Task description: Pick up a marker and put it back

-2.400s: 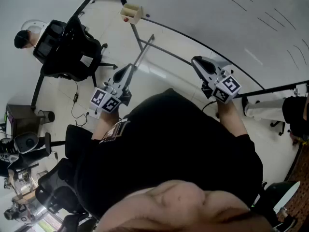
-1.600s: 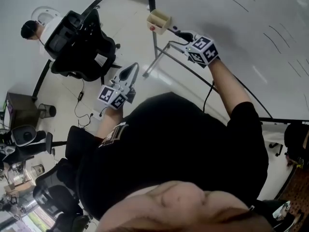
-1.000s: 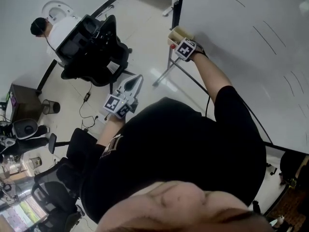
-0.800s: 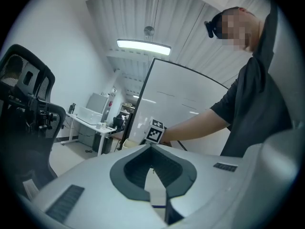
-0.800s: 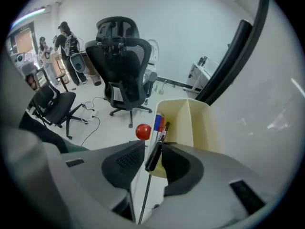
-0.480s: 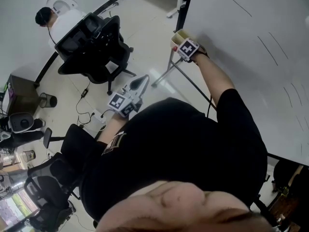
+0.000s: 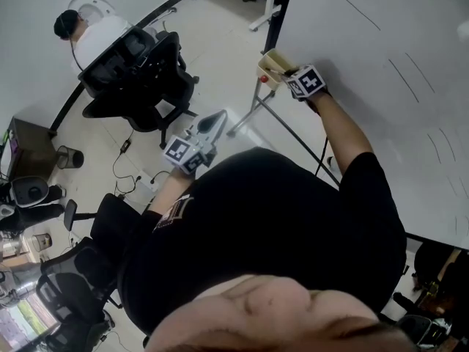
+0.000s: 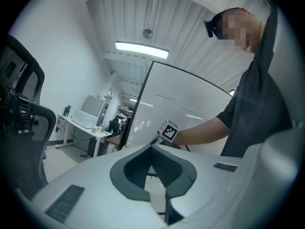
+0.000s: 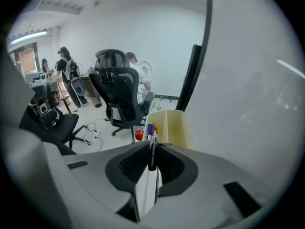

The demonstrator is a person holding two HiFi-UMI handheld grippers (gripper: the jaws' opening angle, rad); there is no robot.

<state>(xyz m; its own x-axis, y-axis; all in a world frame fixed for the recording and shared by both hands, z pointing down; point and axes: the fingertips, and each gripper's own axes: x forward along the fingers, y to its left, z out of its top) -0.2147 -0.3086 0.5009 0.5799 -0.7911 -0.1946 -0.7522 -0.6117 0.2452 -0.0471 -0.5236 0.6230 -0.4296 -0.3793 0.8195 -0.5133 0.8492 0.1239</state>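
A cream marker holder [image 7: 268,64] hangs at the whiteboard's lower left corner; in the right gripper view the holder [image 9: 175,127] has blue and red markers [image 9: 149,128] standing in it. My right gripper [image 7: 287,74] is just right of the holder. Its jaws are closing, and a black marker [image 9: 152,152] is pinched upright between the pads of this right gripper [image 9: 152,149]. My left gripper [image 7: 217,116] hangs lower left over the floor, shut and empty; its jaws [image 8: 152,148] meet at a point in its own view.
The whiteboard [image 7: 381,57] fills the upper right, on a metal stand [image 7: 258,108]. A black office chair [image 7: 139,68] with a seated person [image 7: 86,29] is at upper left. More chairs and equipment [image 7: 29,196] line the left edge.
My right gripper rose from lower right to the holder, then drew slightly right of it. The left gripper stayed roughly in place.
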